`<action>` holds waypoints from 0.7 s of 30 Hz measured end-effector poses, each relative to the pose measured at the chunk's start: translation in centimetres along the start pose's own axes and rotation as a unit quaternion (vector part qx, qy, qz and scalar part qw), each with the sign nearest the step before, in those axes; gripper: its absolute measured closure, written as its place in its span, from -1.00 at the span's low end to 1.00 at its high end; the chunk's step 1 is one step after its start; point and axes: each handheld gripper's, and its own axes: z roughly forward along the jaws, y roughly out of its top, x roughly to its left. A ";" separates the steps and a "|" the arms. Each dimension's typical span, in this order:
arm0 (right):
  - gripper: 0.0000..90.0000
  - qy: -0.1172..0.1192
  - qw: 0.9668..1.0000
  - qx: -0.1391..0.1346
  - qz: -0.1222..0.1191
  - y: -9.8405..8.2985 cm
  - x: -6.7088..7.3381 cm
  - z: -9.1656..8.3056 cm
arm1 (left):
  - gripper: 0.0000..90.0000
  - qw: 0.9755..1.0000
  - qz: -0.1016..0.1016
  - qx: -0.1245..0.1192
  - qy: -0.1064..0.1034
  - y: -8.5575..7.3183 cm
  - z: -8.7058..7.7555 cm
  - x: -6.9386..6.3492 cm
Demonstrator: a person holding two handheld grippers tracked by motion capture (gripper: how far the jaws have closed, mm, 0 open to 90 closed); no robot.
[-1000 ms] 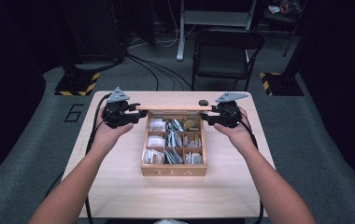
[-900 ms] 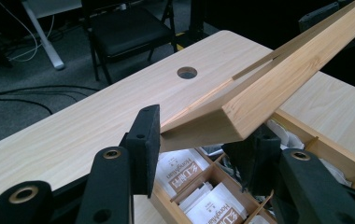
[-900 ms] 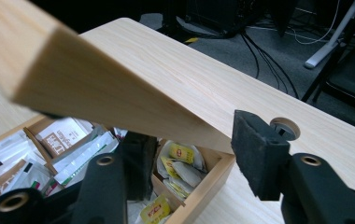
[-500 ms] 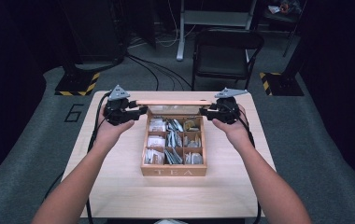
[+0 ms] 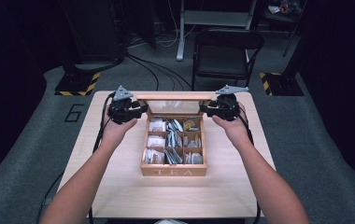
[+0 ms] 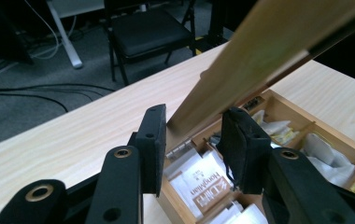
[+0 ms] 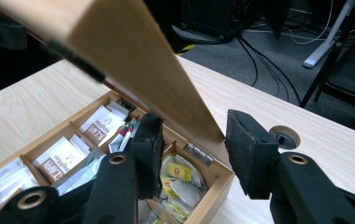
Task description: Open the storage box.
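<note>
Lid [image 5: 174, 107] now stands raised; left gripper [image 5: 140, 110] just closed pinching it, right gripper [image 5: 206, 109] spread beside it.

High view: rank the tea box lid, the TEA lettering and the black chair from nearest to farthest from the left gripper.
1. Lid, right beside the left gripper, raised at the box's back.
2. TEA lettering, on the box's front wall.
3. Black chair, on the floor beyond the table.

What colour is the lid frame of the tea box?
Light natural wood, like the tea box itself; the lid shows best in the right gripper view.
</note>
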 end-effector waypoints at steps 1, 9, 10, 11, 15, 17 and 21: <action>0.26 0.001 1.000 -0.002 0.004 0.0 -0.2 0.1 | 0.37 1.000 -0.004 -0.002 0.001 0.1 0.1 0.1; 0.13 -0.011 1.000 -0.003 0.005 -0.2 -0.7 0.6 | 0.37 1.000 -0.011 0.001 -0.001 0.4 0.3 0.4; 0.14 -0.013 1.000 -0.004 -0.001 -0.2 -0.7 0.7 | 0.37 1.000 -0.012 0.000 -0.001 0.5 0.4 0.4; 0.15 -0.015 1.000 -0.004 0.000 -0.3 -0.7 0.8 | 0.37 1.000 -0.015 -0.003 -0.002 0.5 0.4 0.5; 0.16 -0.029 1.000 0.009 -0.005 -0.5 -0.7 1.4 | 0.37 1.000 -0.017 -0.005 -0.004 0.5 0.5 0.7; 0.16 -0.031 0.999 0.012 -0.006 -0.6 -1.0 1.9 | 0.37 1.000 -0.020 -0.006 -0.001 0.7 0.7 0.8; 0.18 -0.036 0.999 0.015 -0.007 -0.7 -1.0 2.4 | 0.37 1.000 -0.021 -0.002 -0.001 0.9 0.8 0.9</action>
